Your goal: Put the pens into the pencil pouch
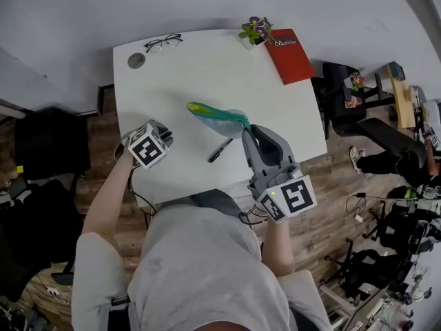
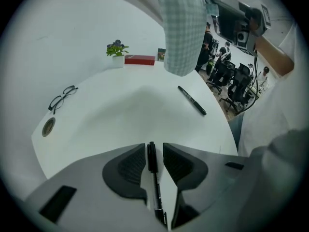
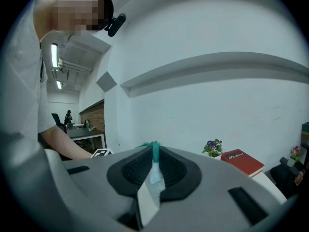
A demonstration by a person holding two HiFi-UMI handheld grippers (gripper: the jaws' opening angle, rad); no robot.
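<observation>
Left gripper, jaws apart astride a pen on the table: close squarely mid-barrel before lifting; right gripper, clamped on pouch rim, steadies it; second pen lies beside.

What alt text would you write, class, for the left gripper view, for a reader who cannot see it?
The left gripper has its jaws apart around a black pen, low over a white table. Beyond lie a second pen and glasses; a checked pouch hangs above.
</observation>
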